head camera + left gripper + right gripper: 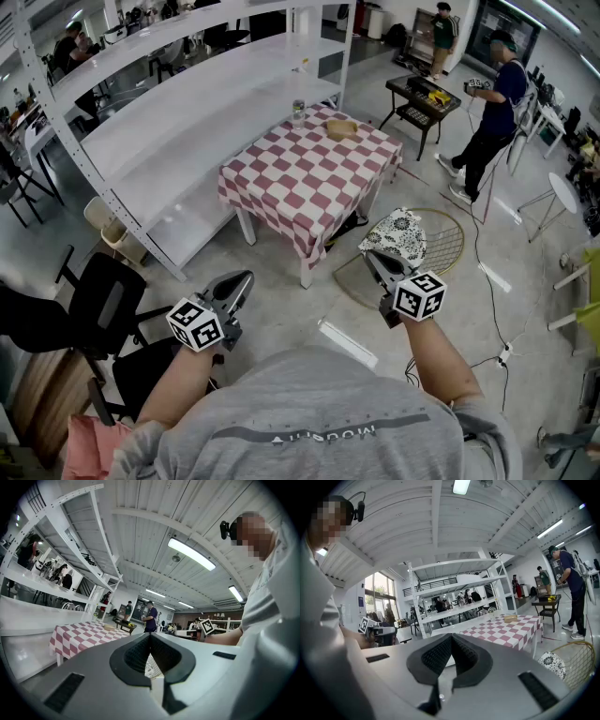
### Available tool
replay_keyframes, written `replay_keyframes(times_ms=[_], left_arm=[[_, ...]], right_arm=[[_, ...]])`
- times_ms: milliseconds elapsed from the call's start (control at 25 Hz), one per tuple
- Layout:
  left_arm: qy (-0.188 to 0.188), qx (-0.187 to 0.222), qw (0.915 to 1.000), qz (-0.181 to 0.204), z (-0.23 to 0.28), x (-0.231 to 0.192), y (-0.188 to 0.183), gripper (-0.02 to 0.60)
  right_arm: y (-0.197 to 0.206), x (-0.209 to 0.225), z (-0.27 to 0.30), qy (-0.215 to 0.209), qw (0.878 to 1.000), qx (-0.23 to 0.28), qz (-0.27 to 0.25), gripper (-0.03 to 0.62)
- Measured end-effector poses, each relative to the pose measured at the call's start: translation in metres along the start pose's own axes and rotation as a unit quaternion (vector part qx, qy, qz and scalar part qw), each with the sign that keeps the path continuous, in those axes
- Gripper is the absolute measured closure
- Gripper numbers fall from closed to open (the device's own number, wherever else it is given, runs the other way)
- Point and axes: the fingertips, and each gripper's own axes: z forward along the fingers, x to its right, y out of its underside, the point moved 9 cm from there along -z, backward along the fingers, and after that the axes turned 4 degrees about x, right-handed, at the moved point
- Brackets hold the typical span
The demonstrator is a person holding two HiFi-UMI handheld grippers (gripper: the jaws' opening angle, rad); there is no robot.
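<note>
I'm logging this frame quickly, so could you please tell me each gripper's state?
Left gripper: closed, holding nothing.
Right gripper: closed, holding nothing.

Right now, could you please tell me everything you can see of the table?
The table is covered by a red-and-white checked cloth that hangs over its edges; white legs show below. It stands on the grey floor beside the white shelving. A glass and a tan dish sit at its far end.
</note>
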Motion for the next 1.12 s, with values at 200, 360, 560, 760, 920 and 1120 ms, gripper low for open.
replay_keyframes(times_ms=[200, 360, 560, 760, 920, 1120], left_arm=[[0.003, -0.003, 1.0, 0.002, 0.001, 0.0, 0.002, 0.568], [0.003, -0.004, 1.0, 0.003, 0.007, 0.007, 0.003, 0.568], [-0.003, -0.003, 1.0, 0.005, 0.028, 0.024, 0.004, 0.568], [-0.009, 0.002, 0.9999, 0.011, 0.045, 0.054, 0.011, 0.568], [-0.015, 0.004, 0.9998, 0.01, 0.061, 0.077, 0.019, 0.568], [-0.018, -0.004, 0.9998, 0.009, 0.074, 0.096, 0.027, 0.568]], right_arm=[[0.002, -0.001, 0.001, 0.0, 1.0, 0.003, 0.001, 0.571], [0.0, 0.004, -0.003, -0.004, 1.0, 0.003, 0.004, 0.571], [-0.007, 0.022, -0.012, -0.01, 1.0, -0.003, 0.019, 0.569], [-0.011, 0.032, -0.033, -0.035, 0.999, -0.009, 0.009, 0.569], [-0.012, 0.045, -0.051, -0.052, 0.999, -0.012, 0.006, 0.569], [-0.011, 0.06, -0.061, -0.063, 0.998, -0.012, 0.006, 0.569]])
